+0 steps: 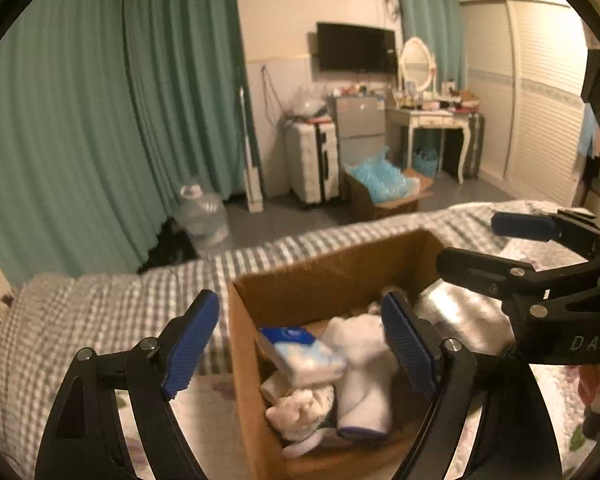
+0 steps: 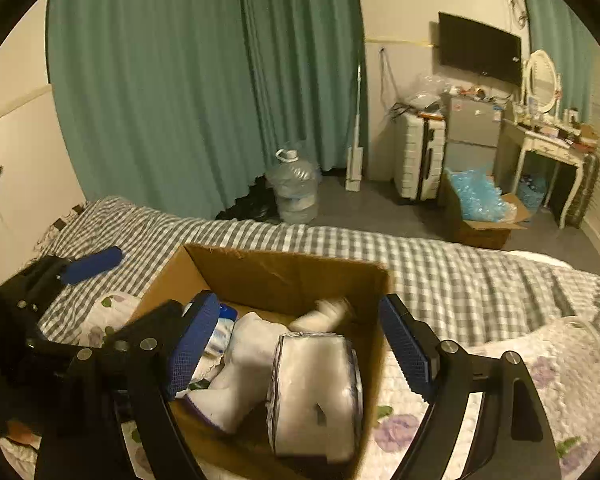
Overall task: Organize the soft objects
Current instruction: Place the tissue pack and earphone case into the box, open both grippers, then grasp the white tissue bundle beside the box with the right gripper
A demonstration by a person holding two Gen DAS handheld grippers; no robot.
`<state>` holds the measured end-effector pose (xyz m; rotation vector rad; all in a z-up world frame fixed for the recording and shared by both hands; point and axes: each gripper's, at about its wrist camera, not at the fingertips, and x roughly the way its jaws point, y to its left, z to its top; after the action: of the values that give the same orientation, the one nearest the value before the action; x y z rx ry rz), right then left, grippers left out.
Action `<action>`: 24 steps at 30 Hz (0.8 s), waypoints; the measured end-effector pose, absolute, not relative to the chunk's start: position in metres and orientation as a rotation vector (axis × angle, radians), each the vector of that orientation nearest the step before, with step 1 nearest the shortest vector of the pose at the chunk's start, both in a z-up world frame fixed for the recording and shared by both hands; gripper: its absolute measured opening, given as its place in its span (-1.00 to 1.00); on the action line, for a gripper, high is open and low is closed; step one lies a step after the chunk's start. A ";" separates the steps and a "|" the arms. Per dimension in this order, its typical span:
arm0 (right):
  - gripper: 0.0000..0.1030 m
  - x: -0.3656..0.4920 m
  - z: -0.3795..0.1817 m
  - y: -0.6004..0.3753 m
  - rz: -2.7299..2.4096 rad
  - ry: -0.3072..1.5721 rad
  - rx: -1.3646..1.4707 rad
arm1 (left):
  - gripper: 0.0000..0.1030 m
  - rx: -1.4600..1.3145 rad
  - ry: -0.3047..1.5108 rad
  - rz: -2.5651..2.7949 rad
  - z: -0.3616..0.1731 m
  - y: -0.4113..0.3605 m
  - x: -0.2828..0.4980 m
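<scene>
A brown cardboard box (image 1: 320, 276) stands on the bed and also shows in the right wrist view (image 2: 284, 272). It holds a tissue pack (image 1: 304, 354), a white towel (image 1: 364, 376), a small plush toy (image 1: 300, 410) and a plastic-wrapped white bundle (image 2: 316, 392). My left gripper (image 1: 300, 340) is open and empty above the box's left part. My right gripper (image 2: 300, 344) is open and empty above the box; it also shows in the left wrist view (image 1: 480, 244).
The bed has a grey checked sheet (image 2: 440, 264) and a floral quilt (image 2: 540, 380). Beyond it are green curtains (image 1: 100, 120), a water jug (image 2: 294, 188), a suitcase (image 2: 418, 156), a box of blue bags (image 2: 480, 208) and a dressing table (image 1: 432, 120).
</scene>
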<state>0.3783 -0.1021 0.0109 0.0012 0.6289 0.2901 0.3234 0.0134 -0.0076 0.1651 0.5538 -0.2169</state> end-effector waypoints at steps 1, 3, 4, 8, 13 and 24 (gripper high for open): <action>0.74 0.371 0.020 -0.104 0.278 0.617 -0.003 | 0.64 0.171 0.542 -0.217 0.000 0.014 0.319; 0.76 0.351 0.040 -0.107 0.264 0.587 -0.008 | 0.64 0.177 0.506 -0.198 0.022 0.018 0.303; 0.77 0.340 0.052 -0.109 0.259 0.571 -0.009 | 0.64 0.170 0.482 -0.197 0.037 0.022 0.290; 0.93 0.288 0.104 -0.111 0.238 0.489 -0.020 | 0.82 0.139 0.399 -0.192 0.087 0.036 0.243; 0.98 0.216 0.158 -0.109 0.207 0.398 -0.049 | 0.82 0.113 0.302 -0.178 0.133 0.059 0.180; 0.98 0.126 0.153 -0.054 0.234 0.328 -0.155 | 0.82 0.172 0.288 -0.139 0.104 0.080 0.100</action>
<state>0.1256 -0.0543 0.1526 -0.1550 0.3282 0.2341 0.0998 0.0802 0.1038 0.1716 0.2878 -0.1387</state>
